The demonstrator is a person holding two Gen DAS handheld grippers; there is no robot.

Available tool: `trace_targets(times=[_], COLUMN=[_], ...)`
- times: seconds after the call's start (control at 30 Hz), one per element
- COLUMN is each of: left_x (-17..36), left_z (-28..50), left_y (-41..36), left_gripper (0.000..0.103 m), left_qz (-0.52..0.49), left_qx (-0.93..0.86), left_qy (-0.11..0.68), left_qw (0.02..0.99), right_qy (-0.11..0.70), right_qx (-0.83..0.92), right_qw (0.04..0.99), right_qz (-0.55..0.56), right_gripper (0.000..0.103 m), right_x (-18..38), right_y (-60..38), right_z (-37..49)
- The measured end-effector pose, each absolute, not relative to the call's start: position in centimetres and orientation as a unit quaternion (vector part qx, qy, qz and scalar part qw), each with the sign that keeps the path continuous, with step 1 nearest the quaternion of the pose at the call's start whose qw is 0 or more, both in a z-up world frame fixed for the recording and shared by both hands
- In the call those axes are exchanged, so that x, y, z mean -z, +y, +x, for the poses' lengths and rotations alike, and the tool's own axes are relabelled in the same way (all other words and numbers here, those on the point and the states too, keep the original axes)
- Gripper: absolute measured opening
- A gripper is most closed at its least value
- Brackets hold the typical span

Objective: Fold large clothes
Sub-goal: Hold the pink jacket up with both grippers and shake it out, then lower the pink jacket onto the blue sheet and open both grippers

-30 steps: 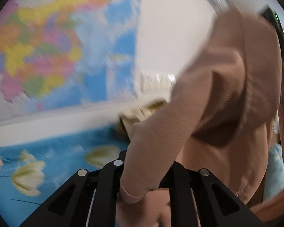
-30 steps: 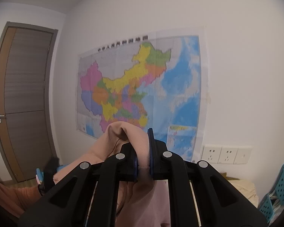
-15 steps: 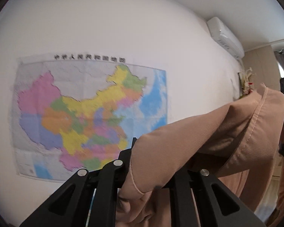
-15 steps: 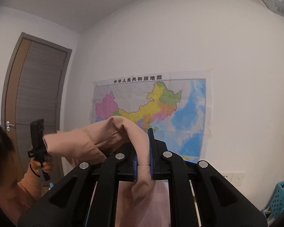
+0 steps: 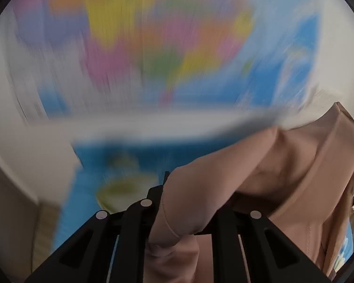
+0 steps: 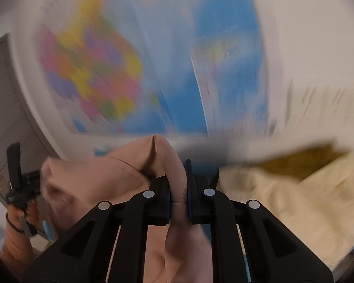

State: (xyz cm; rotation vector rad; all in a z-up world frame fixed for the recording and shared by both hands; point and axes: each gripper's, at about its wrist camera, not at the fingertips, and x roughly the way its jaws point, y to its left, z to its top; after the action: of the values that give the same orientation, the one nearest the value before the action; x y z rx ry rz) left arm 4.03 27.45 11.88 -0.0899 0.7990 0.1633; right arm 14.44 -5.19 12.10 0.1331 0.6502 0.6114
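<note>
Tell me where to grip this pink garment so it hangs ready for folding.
Grip the pink garment at two spread edge points from above, as now: the right gripper pinches a ribbed band, the left gripper a hemmed edge. Firm edges resist slipping, and the cloth spans between them.

A blurred, many-coloured wall map (image 5: 167, 47) hangs on a white wall (image 6: 313, 35). A grey-brown door (image 6: 2, 99) stands at its left. Below lie a blue flowered sheet (image 5: 120, 165) and cream bedding (image 6: 283, 195).
</note>
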Motion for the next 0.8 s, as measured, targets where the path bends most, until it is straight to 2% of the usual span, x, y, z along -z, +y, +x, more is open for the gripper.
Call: trace_targets(times=[0.1,0.23,0.3,0.37,0.4,0.47,0.5,0.53,0.57,0.63,0.73,0.8], left_x=[-6.3,-5.1,-5.4,-4.9,-4.4,-3.2,-2.5,-2.1,-1.6,-1.7,-3.5,-5.1], left_z=[7.8,10.1,11.3,12.9,13.7,15.0,15.5,15.6,15.6,14.8,12.5,10.5], left_y=[29.1,31.0,32.2,33.4,33.9,34.4,34.6,34.8,35.0,35.2,35.5,35.4], left_gripper=[0.010,0.010,0.014,0.033,0.038,0.058,0.064,0.067,0.067,0.069,0.074,0.076], left_qz=[-0.053,-0.083,-0.106,-0.133,-0.140,-0.147,-0.149,-0.150,-0.149,-0.138,-0.123,-0.117], left_qx=[-0.087,-0.074,-0.062,-0.053,-0.057,-0.063,-0.066,-0.070,-0.076,-0.083,-0.090,-0.074], left_qy=[0.439,0.451,0.448,0.457,0.462,0.476,0.484,0.487,0.488,0.477,0.437,0.412], left_qw=[0.893,0.886,0.885,0.878,0.874,0.865,0.860,0.858,0.857,0.864,0.886,0.901], right_qy=[0.369,0.381,0.380,0.389,0.400,0.417,0.421,0.420,0.411,0.381,0.359,0.355], right_qx=[-0.283,-0.280,-0.277,-0.266,-0.259,-0.241,-0.235,-0.234,-0.229,-0.228,-0.255,-0.272], right_qw=[0.884,0.878,0.879,0.878,0.876,0.873,0.873,0.874,0.880,0.894,0.896,0.893], right_qz=[0.054,0.074,0.078,0.079,0.078,0.073,0.069,0.067,0.064,0.058,0.052,0.039], right_gripper=[0.010,0.010,0.010,0.011,0.012,0.022,0.022,0.033,0.055,0.077,0.076,0.080], right_x=[-6.5,-5.1,-5.5,-5.2,-4.6,-3.7,-3.3,-3.2,-3.4,-4.7,-6.4,-6.9], right_y=[-2.4,-2.1,-2.2,-2.2,-2.0,-1.9,-1.8,-1.9,-2.2,-3.0,-4.8,-5.8], right_z=[18.8,21.5,22.8,23.9,24.7,25.6,25.9,25.9,25.5,24.1,20.9,18.2])
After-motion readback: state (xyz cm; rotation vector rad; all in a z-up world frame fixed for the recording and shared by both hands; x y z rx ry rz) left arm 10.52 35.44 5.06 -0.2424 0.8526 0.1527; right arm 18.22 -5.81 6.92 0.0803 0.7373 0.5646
